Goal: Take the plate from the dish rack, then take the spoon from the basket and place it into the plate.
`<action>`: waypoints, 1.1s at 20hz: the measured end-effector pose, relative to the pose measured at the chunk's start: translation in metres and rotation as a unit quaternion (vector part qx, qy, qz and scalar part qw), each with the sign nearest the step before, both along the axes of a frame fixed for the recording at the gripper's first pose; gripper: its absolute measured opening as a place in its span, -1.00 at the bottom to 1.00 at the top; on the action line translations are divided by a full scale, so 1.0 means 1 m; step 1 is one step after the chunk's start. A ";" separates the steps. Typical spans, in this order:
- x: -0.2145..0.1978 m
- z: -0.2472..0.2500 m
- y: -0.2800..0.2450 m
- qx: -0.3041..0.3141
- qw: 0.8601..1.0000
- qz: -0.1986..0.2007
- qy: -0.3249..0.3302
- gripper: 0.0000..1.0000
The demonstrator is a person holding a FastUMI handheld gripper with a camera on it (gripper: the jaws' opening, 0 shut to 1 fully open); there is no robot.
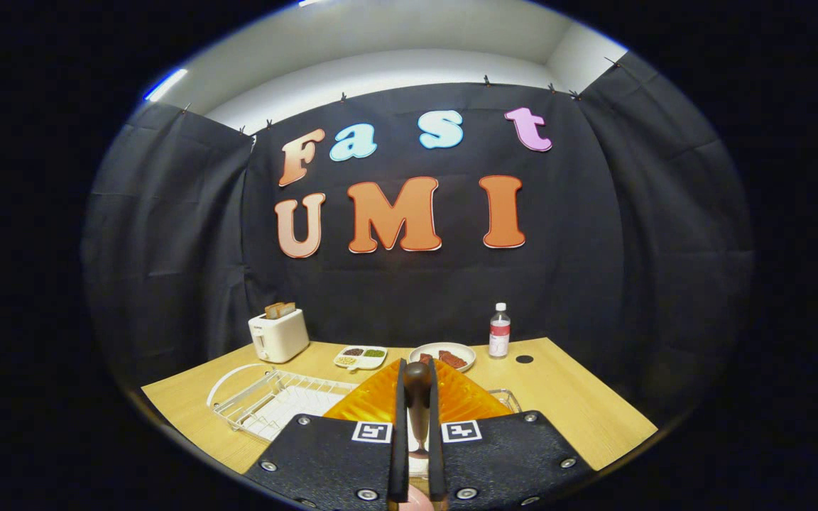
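My gripper [417, 426] is shut on a dark brown spoon [417, 387]. The spoon stands upright between the two fingers, its rounded end poking up above the fingertips. Just beyond the fingers lies the orange ribbed plate [469, 403] on the wooden table [579, 404]; the fingers and the spoon hide its middle. The white wire dish rack [267, 404] sits left of the plate. A bit of wire rim [508, 399] shows at the plate's right edge; I cannot tell whether it belongs to the rack or the basket.
Along the back of the table stand a white toaster [278, 335] holding toast, a small divided dish [361, 356], a white plate of food [444, 355] and a water bottle [499, 331]. A black round spot [524, 359] lies by the bottle.
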State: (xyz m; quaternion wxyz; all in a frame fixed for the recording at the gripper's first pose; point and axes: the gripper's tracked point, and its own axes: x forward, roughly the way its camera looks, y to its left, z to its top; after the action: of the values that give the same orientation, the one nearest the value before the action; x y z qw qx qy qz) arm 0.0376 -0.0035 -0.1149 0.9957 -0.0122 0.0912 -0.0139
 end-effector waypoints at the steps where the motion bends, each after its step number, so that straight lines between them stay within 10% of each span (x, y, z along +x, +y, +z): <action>1: -0.003 -0.003 0.007 0.003 1.000 0.009 0.005 -0.78; 22: -0.042 -0.112 0.062 0.026 0.989 0.121 0.081 -0.77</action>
State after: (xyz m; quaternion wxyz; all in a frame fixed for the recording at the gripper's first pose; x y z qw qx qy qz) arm -0.0040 0.0587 -0.2270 0.9793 0.0021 0.1694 0.1106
